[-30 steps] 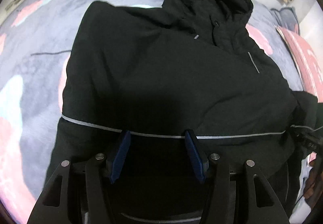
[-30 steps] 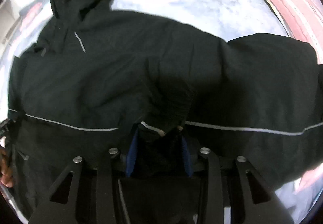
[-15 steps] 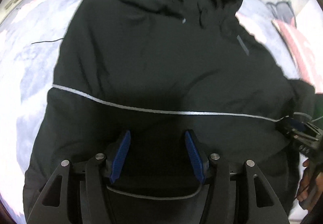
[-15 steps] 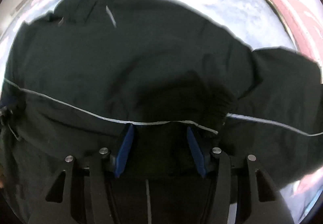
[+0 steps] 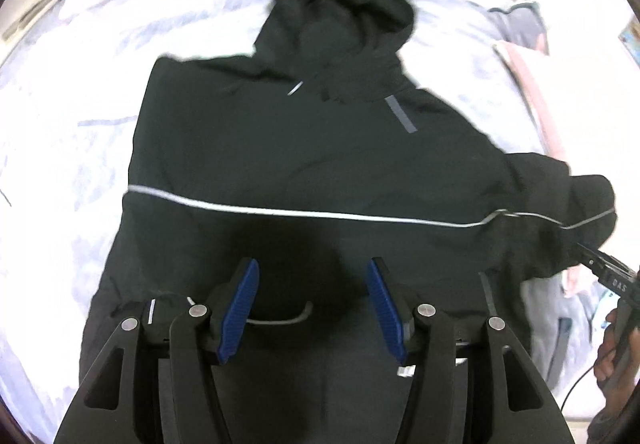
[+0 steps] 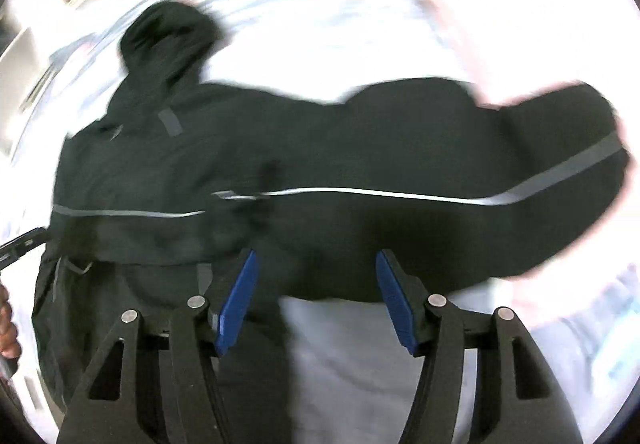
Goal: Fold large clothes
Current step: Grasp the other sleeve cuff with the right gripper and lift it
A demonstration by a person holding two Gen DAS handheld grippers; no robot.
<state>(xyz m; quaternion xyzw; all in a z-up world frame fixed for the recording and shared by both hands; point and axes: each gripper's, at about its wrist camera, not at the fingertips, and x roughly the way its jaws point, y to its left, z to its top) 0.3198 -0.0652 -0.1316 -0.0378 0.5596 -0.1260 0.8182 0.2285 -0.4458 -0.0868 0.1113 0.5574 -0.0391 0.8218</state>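
pale bedspread [image 5: 60, 164] under black jacket [image 5: 304, 148]

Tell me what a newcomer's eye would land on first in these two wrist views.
A big black hooded jacket fills the middle of both views, spread on a pale patterned bedcover, hood farthest away. A bright reflective stripe runs across its body. The blue fingers of the left gripper stand apart at the bottom; the right gripper is opening, nothing pinched.
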